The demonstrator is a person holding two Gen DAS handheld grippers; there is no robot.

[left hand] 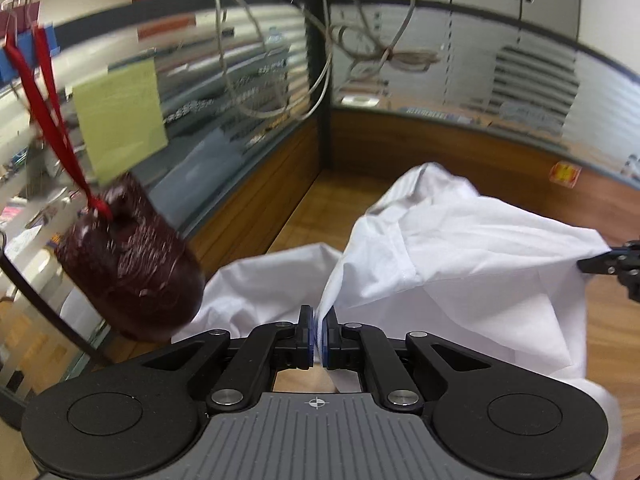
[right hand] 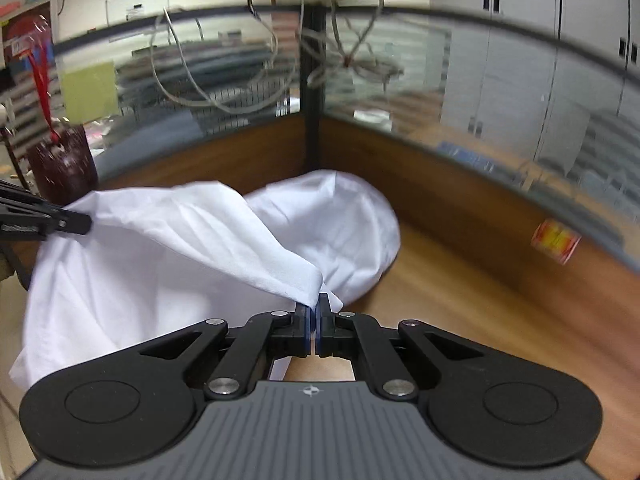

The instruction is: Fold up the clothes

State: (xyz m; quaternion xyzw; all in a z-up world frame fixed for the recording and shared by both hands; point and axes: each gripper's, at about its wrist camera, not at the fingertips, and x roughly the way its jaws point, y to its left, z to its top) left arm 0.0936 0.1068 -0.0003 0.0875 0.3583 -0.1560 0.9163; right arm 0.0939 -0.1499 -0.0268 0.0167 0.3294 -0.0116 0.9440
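Note:
A white garment point(left hand: 460, 256) hangs lifted above the wooden desk, stretched between both grippers. My left gripper point(left hand: 319, 320) is shut on one edge of it, cloth pinched between the blue pads. In the right wrist view the same white garment point(right hand: 168, 248) spreads left and billows toward the desk corner. My right gripper point(right hand: 314, 308) is shut on another edge of the cloth. The right gripper's fingertip point(left hand: 600, 266) shows at the left view's right edge, clamped on the fabric. The left gripper's fingertip point(right hand: 68, 222) appears at the right view's left edge.
A dark red pouch point(left hand: 132, 264) hangs on a red ribbon point(left hand: 52, 120) close to my left gripper. Wood and glass partitions point(right hand: 440, 176) wall the desk corner. Grey cables point(left hand: 320, 60) dangle above it. A green note point(left hand: 120, 120) sticks to the glass, and wooden desktop point(right hand: 460, 300) lies to the right.

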